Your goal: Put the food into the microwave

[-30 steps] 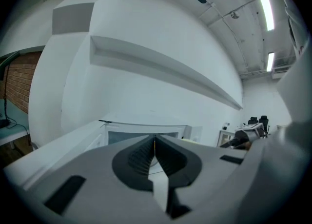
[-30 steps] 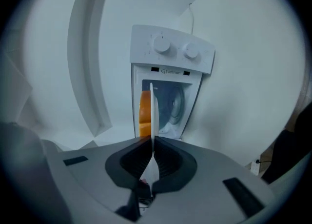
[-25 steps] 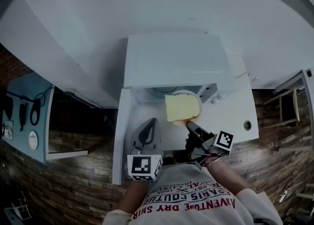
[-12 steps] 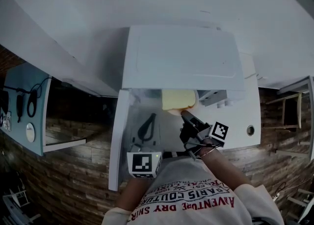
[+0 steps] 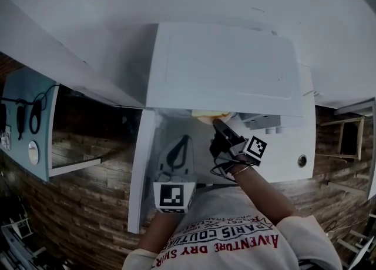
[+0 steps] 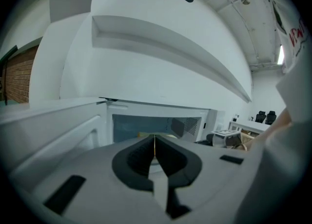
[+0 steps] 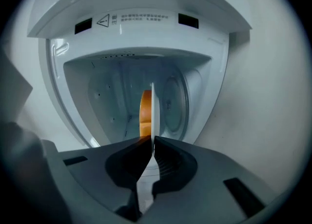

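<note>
A white microwave [image 5: 226,66] stands with its door [image 5: 141,169] swung open to the left. My right gripper [image 5: 218,126] reaches into the opening, shut on the rim of a thin white plate [image 7: 153,115] that carries a yellow slice of bread [image 7: 145,113]. From the head view only a sliver of the bread [image 5: 211,117] shows under the microwave's top. In the right gripper view the plate is edge-on inside the cavity [image 7: 112,101]. My left gripper [image 5: 176,157] is shut with nothing in it, near the inside of the door, pointing at the cavity [image 6: 156,123].
The microwave sits on a white counter [image 5: 294,139] against a white wall. A round turntable [image 7: 173,106] shows inside the cavity. A brick wall and a blue board [image 5: 23,127] with hanging items lie to the left. A person's printed shirt [image 5: 229,239] fills the bottom.
My right gripper has carried the plate and bread forward into the microwave opening, so the bread is now mostly hidden under its top. The left gripper has edged forward and down beside the door.
</note>
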`<state>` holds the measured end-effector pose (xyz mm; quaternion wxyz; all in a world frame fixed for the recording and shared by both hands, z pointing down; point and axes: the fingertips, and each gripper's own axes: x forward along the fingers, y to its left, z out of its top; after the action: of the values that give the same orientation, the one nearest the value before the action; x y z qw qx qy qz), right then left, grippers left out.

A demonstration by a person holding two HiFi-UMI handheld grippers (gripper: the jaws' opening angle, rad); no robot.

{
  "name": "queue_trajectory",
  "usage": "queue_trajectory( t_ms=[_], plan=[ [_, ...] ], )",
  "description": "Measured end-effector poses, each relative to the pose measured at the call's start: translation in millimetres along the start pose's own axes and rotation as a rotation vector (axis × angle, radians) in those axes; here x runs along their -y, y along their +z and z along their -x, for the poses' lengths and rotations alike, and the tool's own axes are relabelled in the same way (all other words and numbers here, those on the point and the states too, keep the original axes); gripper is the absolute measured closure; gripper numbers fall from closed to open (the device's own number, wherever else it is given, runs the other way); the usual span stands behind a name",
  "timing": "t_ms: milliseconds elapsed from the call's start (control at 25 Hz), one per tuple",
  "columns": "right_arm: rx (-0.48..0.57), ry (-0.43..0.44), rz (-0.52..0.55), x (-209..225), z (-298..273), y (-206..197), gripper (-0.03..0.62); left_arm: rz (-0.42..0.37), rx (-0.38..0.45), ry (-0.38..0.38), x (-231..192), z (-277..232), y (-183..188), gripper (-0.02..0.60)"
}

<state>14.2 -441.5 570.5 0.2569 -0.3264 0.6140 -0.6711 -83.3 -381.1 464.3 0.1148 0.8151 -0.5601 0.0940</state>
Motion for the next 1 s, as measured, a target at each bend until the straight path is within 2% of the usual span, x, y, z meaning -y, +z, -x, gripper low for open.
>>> queue_trajectory(
  t_ms=[320, 440, 600, 880, 1000],
  plan=[
    [0.003, -0.056, 0.035, 19, -24, 10, 0.571, 0.016, -0.02, 0.001, -3, 2, -11, 0.574],
    [0.002, -0.073, 0.032, 24, -31, 11, 0.571, 0.047, -0.025, 0.005, -6, 3, -16, 0.574],
    [0.001, -0.086, 0.038, 26, -37, 11, 0.569, 0.01, -0.034, 0.017, -8, 3, -13, 0.574],
    [0.009, -0.129, 0.134, 20, -48, 12, 0.569, 0.004, -0.03, 0.002, -6, 2, -8, 0.574],
    [-0.001, -0.145, 0.168, 20, -50, 13, 0.568, -0.026, -0.029, -0.016, -2, 1, -10, 0.574]
  ],
)
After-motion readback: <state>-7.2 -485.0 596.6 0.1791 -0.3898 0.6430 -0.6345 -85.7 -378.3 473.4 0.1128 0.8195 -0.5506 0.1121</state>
